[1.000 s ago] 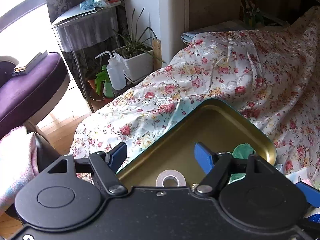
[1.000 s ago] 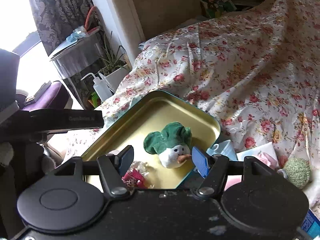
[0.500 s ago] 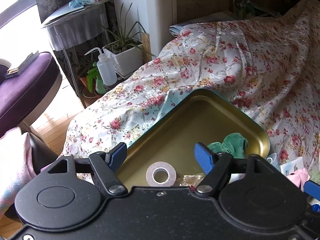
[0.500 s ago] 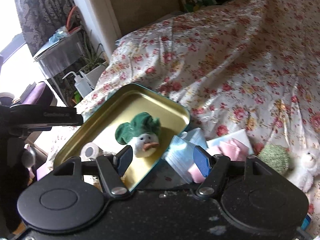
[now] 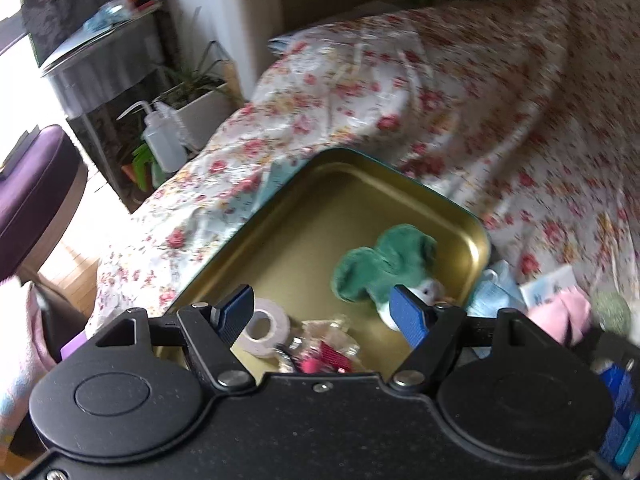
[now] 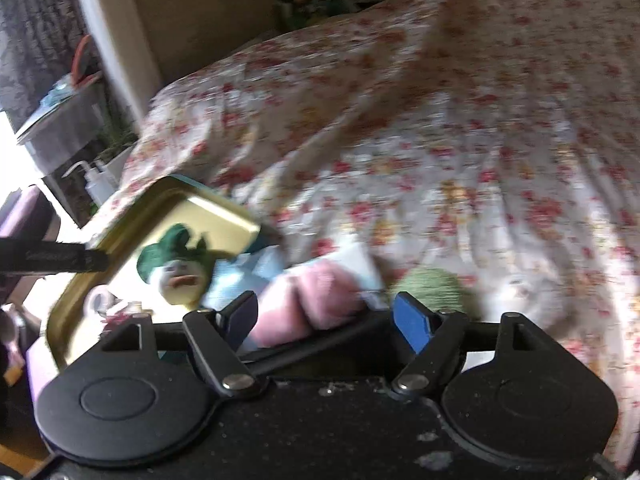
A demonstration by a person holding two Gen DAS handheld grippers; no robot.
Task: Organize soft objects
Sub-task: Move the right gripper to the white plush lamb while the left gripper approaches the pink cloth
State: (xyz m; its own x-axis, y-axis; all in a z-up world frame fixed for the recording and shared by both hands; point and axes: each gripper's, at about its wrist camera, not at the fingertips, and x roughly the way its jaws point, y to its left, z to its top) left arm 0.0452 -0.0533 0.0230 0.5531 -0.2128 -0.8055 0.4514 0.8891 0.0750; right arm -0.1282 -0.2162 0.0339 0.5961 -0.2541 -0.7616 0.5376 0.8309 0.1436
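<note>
A gold tin tray point(image 5: 360, 184) point(image 6: 208, 204) lies on the floral bedspread. In it sit a green and white plush toy point(image 5: 384, 260) point(image 6: 176, 256), a roll of white tape point(image 5: 266, 326) and small red trinkets point(image 5: 324, 360). My left gripper point(image 5: 326, 314) hovers open over the tray's near end, nothing between its blue pads. Right of the tray lie a light blue mask point(image 5: 492, 292), a pink soft cloth point(image 6: 316, 300) point(image 5: 560, 314) and a fuzzy green ball point(image 6: 432, 284). My right gripper point(image 6: 328, 318) is over the pink cloth, its jaws opening and apart from it.
The floral bedspread point(image 5: 460, 100) point(image 6: 440, 120) covers the far side and the right. On the left stand a purple stool point(image 5: 28, 188), a silver side table point(image 5: 104, 68), a squeeze bottle point(image 5: 162, 144) and a potted plant point(image 5: 200, 96). A white card point(image 6: 356, 260) lies under the pink cloth.
Both grippers have swung to the right. The plush toy and tape came into the left view. The right view left the tray for the pink cloth and green ball, and its jaws stand wider.
</note>
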